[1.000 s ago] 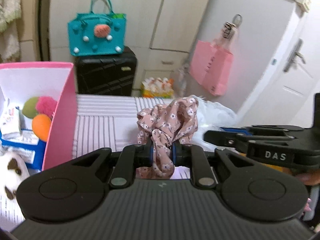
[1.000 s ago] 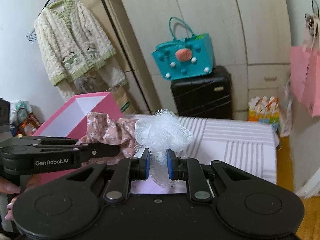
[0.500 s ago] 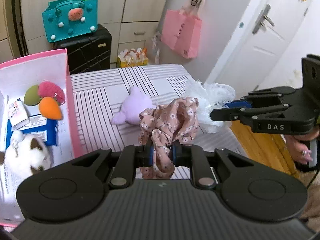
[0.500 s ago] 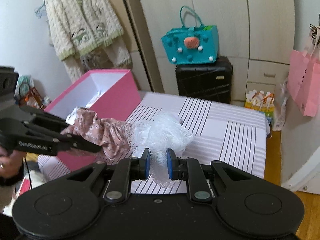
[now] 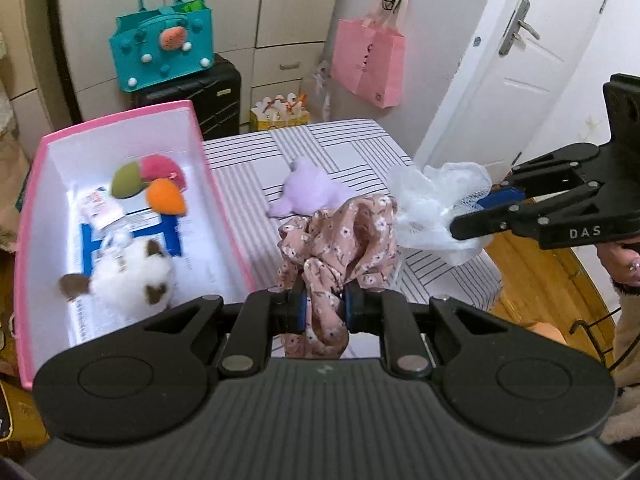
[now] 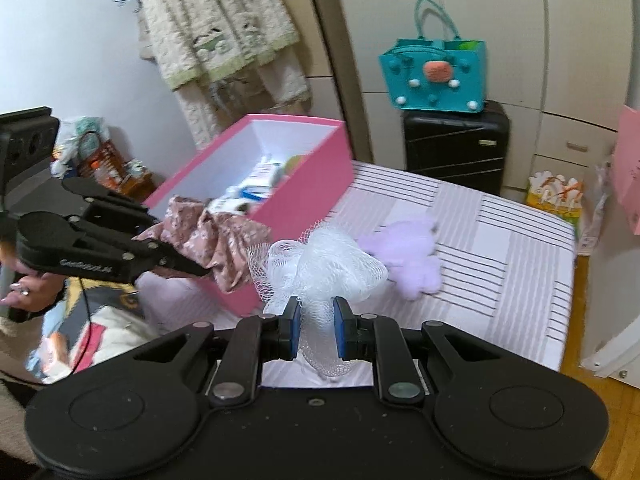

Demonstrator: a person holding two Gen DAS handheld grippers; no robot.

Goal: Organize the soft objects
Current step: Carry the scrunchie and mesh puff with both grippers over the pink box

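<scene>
Since a second ago, both tongs have been lifted higher, so more of the striped bed and the inside of the pink box can be seen. The purple plush toy was hidden then and is seen now on the bed.

The left tongs are clamped on the pink flowered cloth, which is held up in the air beside the box. The right tongs are clamped on the white mesh bath puff, which is held up over the bed, just beside the cloth.

From the left wrist view, the floor of the box is seen. A white and brown plush cat, an orange soft ball, a green one and a dark pink one are lying in it, with a blue and white paper under them. A white door and a pink paper bag are also seen only there.

From the right wrist view, only the outer wall and a little of the inside of the box are seen. A fluffy cream coat is hung on the wall there.

A teal felt bag is set on a black suitcase behind the bed.
</scene>
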